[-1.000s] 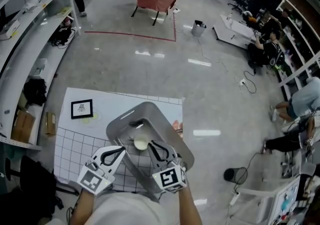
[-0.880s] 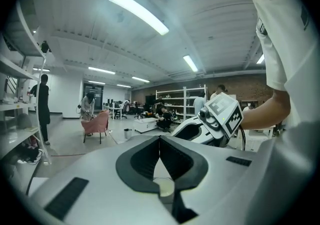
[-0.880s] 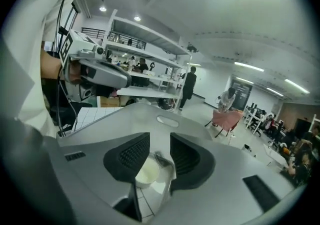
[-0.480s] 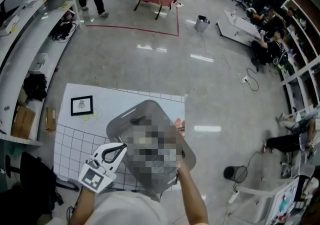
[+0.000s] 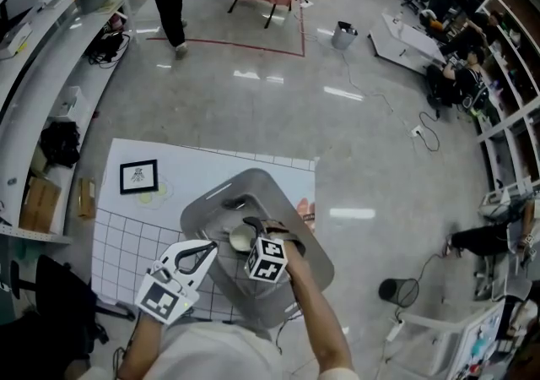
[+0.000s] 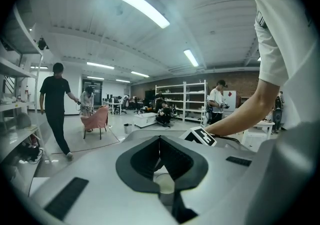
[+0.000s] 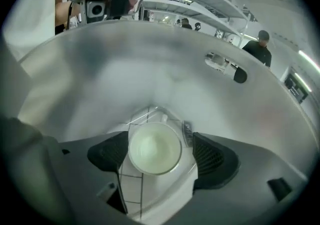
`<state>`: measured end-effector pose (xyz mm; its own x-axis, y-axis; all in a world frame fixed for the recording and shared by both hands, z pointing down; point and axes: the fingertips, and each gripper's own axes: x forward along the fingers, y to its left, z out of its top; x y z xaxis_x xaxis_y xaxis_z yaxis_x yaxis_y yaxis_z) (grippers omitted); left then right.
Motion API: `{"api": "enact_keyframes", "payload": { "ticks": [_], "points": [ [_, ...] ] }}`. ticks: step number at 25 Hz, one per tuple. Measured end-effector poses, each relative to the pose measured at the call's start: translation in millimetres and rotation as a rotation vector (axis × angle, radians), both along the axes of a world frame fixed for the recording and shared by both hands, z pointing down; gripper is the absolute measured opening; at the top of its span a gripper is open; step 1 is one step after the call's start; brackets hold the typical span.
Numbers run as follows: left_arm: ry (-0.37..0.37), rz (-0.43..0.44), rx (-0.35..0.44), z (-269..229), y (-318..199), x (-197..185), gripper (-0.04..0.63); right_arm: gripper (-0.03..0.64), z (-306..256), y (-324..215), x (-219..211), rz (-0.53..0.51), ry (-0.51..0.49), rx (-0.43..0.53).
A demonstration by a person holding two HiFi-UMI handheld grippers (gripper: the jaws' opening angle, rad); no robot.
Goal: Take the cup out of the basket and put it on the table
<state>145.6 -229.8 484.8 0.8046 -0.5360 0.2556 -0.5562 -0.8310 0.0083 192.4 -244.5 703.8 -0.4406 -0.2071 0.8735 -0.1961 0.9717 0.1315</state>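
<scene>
Overhead, I saw the smooth grey basket [image 5: 202,209] on the gridded worktop [image 5: 118,243]. Only the right hand-held gripper [image 7: 160,139] view showed its jaws, just opening, apart around the round pale cup [image 7: 155,148] inside. The left hand-held gripper [image 6: 160,139] was closed.

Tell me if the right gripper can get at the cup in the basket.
Probably yes: the right gripper is inside the basket; its jaws have just been opening and straddle the cup, unobstructed.
</scene>
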Motion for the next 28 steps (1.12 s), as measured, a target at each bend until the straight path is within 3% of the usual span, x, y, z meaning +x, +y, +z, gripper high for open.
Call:
{"api": "enact_keyframes", "payload": {
  "ticks": [12, 28],
  "points": [
    [-0.022, 0.033, -0.003, 5, 2, 7, 0.009, 0.405, 42, 2, -4, -0.015, 0.045, -0.066],
    [-0.005, 0.015, -0.018, 4, 11, 0, 0.009, 0.41, 20, 3, -2, 0.044, 0.053, -0.068]
  ]
}}
